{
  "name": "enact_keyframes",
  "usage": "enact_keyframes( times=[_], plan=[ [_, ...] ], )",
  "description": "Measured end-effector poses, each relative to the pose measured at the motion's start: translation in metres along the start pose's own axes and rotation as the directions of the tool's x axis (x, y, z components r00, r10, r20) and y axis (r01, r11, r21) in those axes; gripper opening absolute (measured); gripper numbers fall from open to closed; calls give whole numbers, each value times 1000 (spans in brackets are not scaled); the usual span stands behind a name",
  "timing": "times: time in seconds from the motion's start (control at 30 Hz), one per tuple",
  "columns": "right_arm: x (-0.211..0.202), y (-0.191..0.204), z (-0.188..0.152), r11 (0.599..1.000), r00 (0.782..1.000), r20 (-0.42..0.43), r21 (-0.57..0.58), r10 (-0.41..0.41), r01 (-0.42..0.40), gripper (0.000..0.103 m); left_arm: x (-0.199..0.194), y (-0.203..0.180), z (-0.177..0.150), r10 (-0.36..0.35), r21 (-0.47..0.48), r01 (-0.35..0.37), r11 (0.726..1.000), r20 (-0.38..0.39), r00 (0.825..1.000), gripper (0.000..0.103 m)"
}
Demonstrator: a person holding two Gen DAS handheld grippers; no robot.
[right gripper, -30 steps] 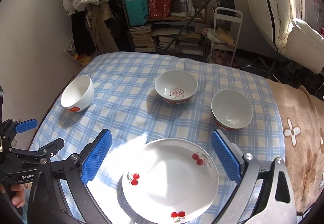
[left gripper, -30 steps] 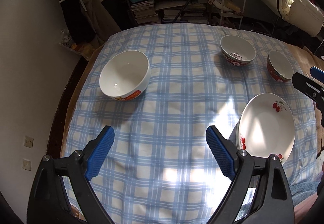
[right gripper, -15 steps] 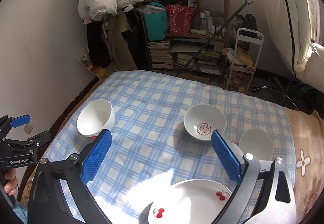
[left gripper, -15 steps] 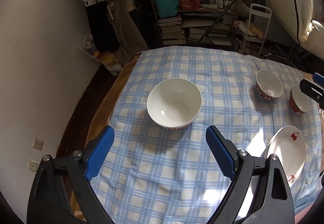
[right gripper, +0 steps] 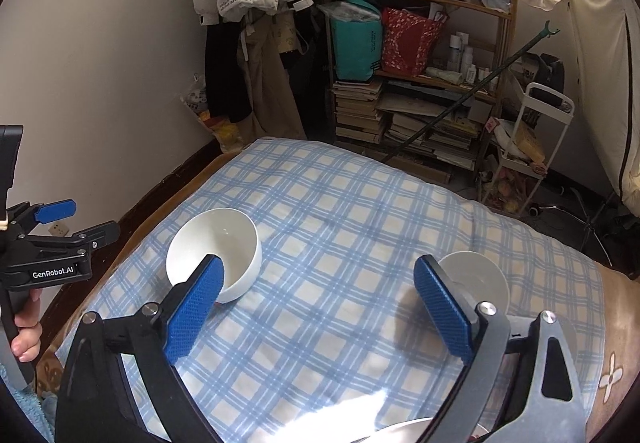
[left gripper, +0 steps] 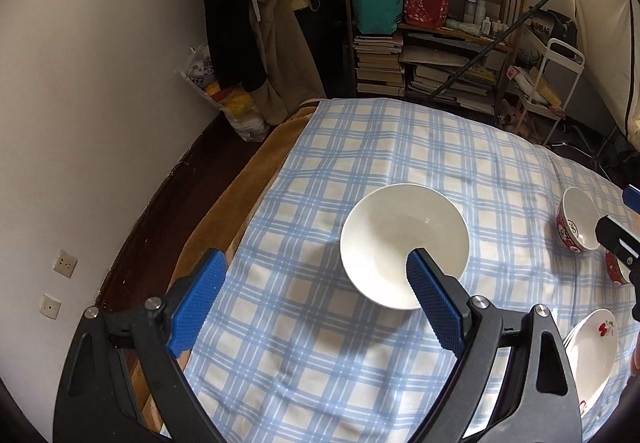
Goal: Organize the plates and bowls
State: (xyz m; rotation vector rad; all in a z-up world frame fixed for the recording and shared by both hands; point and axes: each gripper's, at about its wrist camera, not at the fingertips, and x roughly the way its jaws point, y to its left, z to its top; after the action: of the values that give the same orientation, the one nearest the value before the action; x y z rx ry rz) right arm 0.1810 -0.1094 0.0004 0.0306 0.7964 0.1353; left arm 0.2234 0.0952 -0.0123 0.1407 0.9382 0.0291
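A large white bowl [left gripper: 404,243] stands on the blue checked cloth [left gripper: 400,151], and the right finger of my open left gripper [left gripper: 316,283] overlaps its near rim. The space between that gripper's pads holds only cloth. To the right sit a red-patterned bowl [left gripper: 574,221], a second bowl [left gripper: 616,271] half hidden, and a stack of cherry plates [left gripper: 592,355]. My right gripper [right gripper: 320,303] is wide, its jaws closing slightly over bare cloth. It hangs between the white bowl [right gripper: 216,251] and a smaller bowl [right gripper: 476,275]. A plate rim [right gripper: 400,431] peeks in at the bottom edge.
The cloth covers a bed with a brown blanket [left gripper: 240,199] showing at its left edge, next to a white wall. A cluttered bookshelf [right gripper: 400,103], hanging coats and a white trolley [right gripper: 532,139] stand beyond the far end. A hand [right gripper: 24,327] holds the left gripper [right gripper: 76,223].
Both grippers have swung leftwards across the bed. The plates slid to the lower right of the views, and the large white bowl now sits against the left gripper's right finger.
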Motion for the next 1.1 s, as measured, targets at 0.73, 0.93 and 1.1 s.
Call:
enact_keyframes(
  times=[0.73,0.93,1.1],
  plan=[
    [133,29,0,986,963,-228,112,147,-124,66,108,1,-13,-70,-44,63,997,-171,983,74],
    [157,41,-3,980,946,-275,142,172,-137,44,125,2,-23,-127,-91,109,990,-231,965,42],
    [174,54,-11,985,930,-331,115,159,-128,22,126,-1,-27,-151,-106,130,986,-221,964,29]
  ],
)
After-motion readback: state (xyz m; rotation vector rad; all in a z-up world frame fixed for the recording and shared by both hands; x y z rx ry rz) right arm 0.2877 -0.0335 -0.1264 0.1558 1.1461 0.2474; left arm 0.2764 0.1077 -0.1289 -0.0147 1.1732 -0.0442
